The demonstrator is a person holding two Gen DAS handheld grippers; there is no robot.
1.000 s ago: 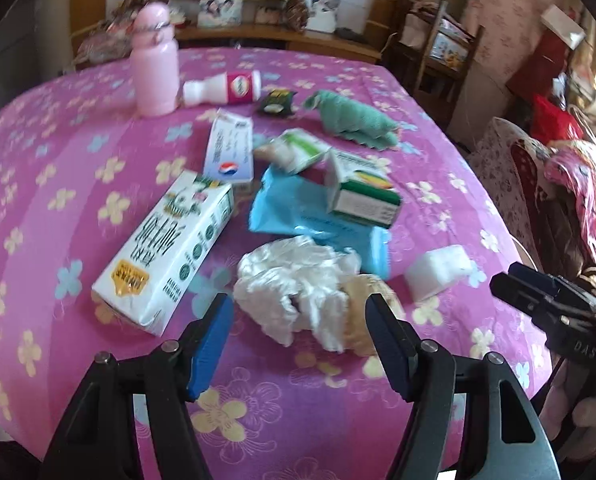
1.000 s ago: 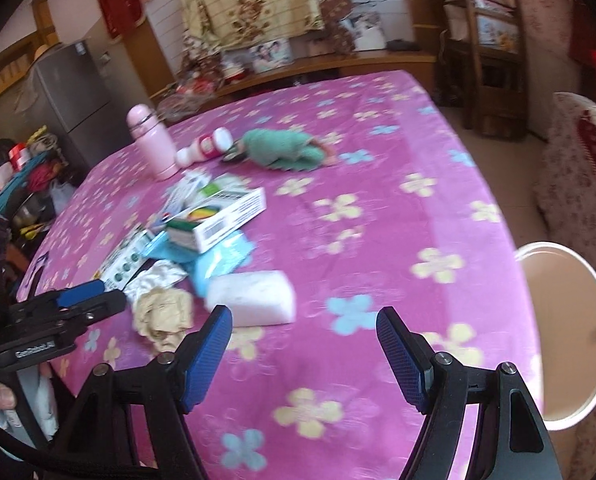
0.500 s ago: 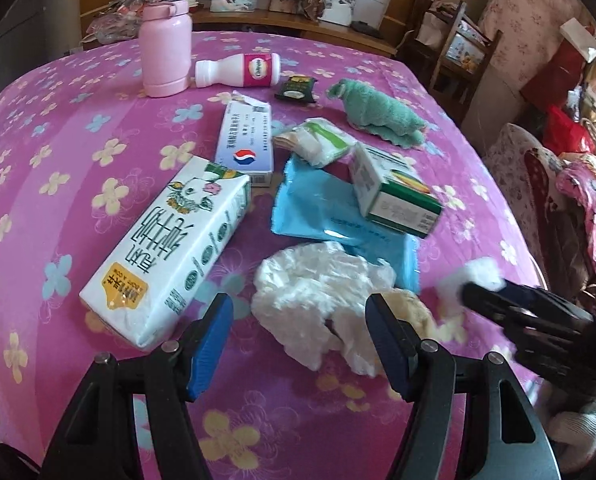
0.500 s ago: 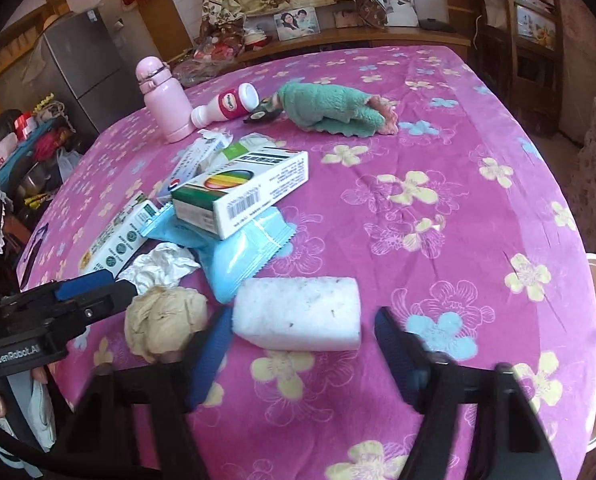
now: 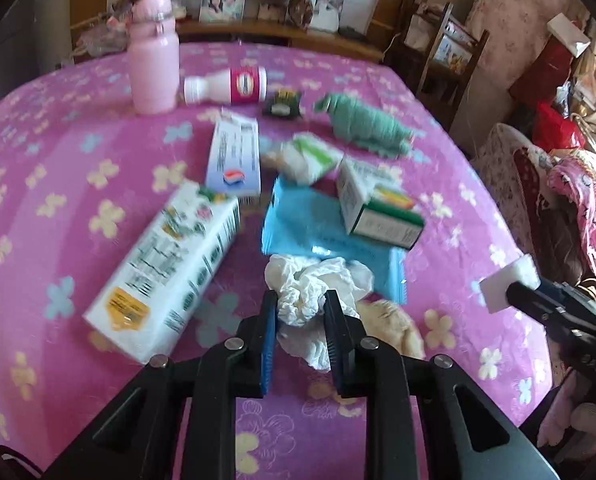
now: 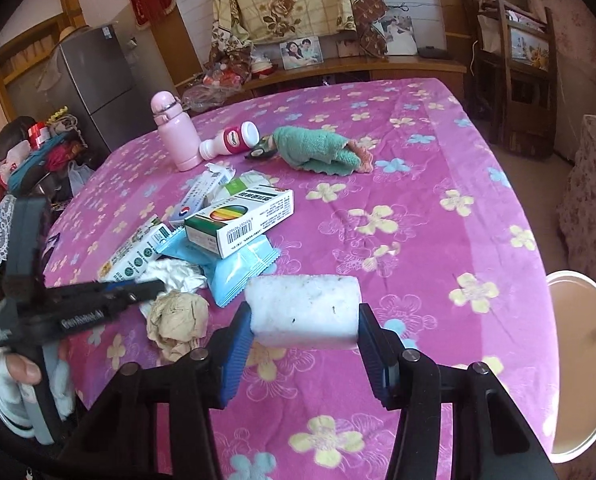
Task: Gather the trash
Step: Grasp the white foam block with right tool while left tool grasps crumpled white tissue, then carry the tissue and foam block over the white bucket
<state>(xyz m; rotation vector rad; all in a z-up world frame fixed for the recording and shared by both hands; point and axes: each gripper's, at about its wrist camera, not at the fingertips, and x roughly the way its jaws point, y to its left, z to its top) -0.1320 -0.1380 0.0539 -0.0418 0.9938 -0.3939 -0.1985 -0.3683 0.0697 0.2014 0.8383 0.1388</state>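
Note:
My left gripper (image 5: 300,312) is shut on a crumpled white tissue (image 5: 318,284) near the front of the pink flowered table (image 5: 77,152). A crumpled beige paper ball (image 5: 394,320) lies just right of it. My right gripper (image 6: 304,320) is shut on a white foam block (image 6: 304,310) and holds it above the table; the block also shows in the left wrist view (image 5: 506,280). More litter lies behind: a milk carton (image 5: 165,268), a blue wrapper (image 5: 318,232), a green-and-white box (image 5: 378,208) and a white-and-blue box (image 5: 233,156).
A pink flask (image 5: 153,56), a lying white bottle (image 5: 229,86), a small dark packet (image 5: 283,104) and a green rolled cloth (image 5: 362,124) sit at the back. A round white bin rim (image 6: 578,360) stands beside the table on the right. Chairs and shelves stand behind.
My left gripper has moved forward and closed on the white tissue. My right gripper has closed on the foam block and lifted it off the table.

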